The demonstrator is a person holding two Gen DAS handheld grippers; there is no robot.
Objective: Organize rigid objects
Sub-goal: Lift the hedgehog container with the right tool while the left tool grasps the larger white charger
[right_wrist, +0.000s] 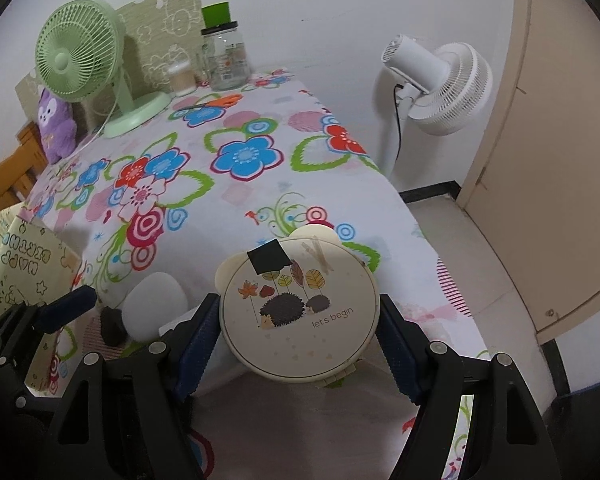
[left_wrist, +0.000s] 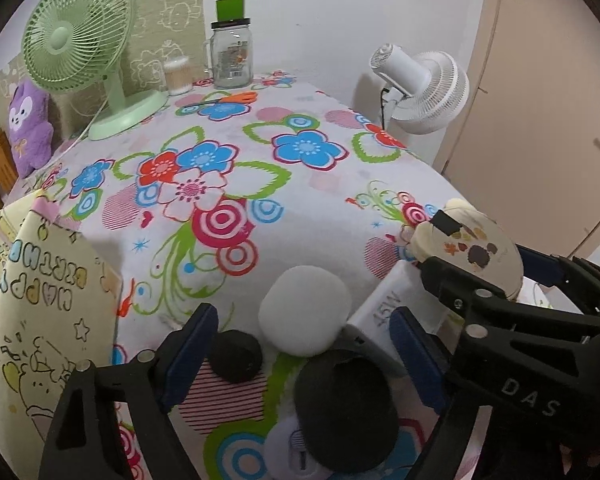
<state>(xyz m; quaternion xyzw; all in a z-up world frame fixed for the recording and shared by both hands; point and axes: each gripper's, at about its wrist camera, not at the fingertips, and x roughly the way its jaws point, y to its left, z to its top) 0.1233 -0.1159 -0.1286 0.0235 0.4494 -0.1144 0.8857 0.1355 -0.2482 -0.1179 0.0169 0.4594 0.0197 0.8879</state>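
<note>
The round case [right_wrist: 300, 320], cream with a hedgehog print and two small ears, sits clamped between the blue pads of the right gripper [right_wrist: 300, 334], lifted a little above the near edge of the floral cloth [right_wrist: 228, 200]. Left of the case lie a white puff [left_wrist: 305, 310], a small black puff [left_wrist: 236, 356] and a larger black puff [left_wrist: 342, 404], all close together on the cloth, with a white 45W charger [left_wrist: 384, 308] just between the white puff and the case. The left gripper [left_wrist: 300, 356] hangs over this cluster with its jaws wide apart and nothing between them. Further left of the case stands a yellow bag [left_wrist: 40, 320]. Beyond the case, at the far end of the cloth, stand a green fan [left_wrist: 80, 40], a glass jar [left_wrist: 232, 52] and a purple plush [left_wrist: 28, 128]; a white fan [right_wrist: 440, 76] stands off the cloth to the right.
</note>
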